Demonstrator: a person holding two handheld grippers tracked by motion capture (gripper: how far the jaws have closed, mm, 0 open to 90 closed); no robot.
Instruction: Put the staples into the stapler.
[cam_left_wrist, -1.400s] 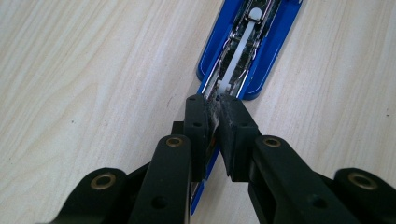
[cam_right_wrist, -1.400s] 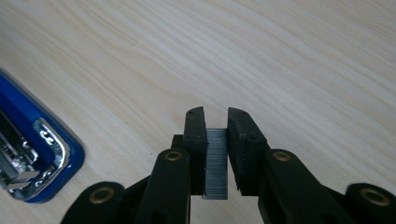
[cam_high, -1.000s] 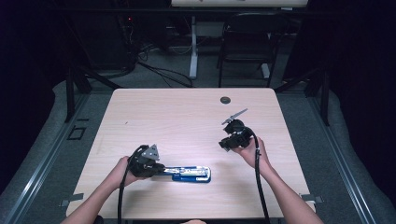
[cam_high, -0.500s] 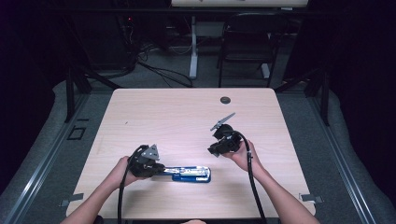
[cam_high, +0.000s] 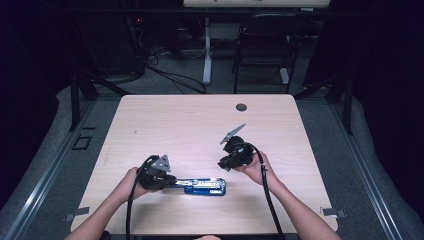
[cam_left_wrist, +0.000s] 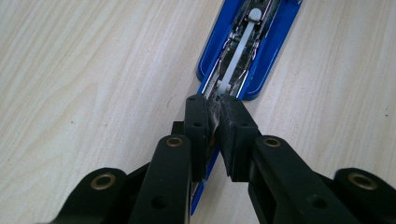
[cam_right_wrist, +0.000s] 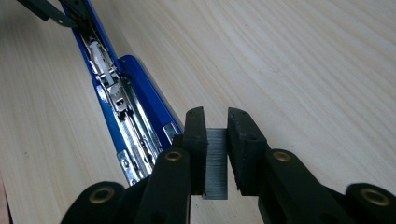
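Observation:
A blue stapler (cam_high: 206, 187) lies opened flat on the wooden table (cam_high: 200, 125), near its front edge, with its metal staple channel (cam_left_wrist: 243, 46) facing up. My left gripper (cam_high: 175, 184) is shut on the stapler's near end (cam_left_wrist: 216, 105). To the right and slightly farther back, my right gripper (cam_high: 223, 164) is shut on a grey strip of staples (cam_right_wrist: 215, 158). It hovers just beside the stapler's open tip (cam_right_wrist: 135, 154). In the right gripper view the stapler (cam_right_wrist: 116, 93) runs away to the upper left, and the left gripper's fingers (cam_right_wrist: 46, 11) hold its far end.
A small round grommet hole (cam_high: 241, 107) sits near the table's far edge. A dark chair (cam_high: 265, 35) and a white desk leg (cam_high: 207, 50) stand behind the table, with cables on the floor. Bare wood stretches across the table's middle and back.
My right gripper has moved left and nearer, carrying the staple strip toward the stapler's tip. The left gripper and the stapler have stayed still.

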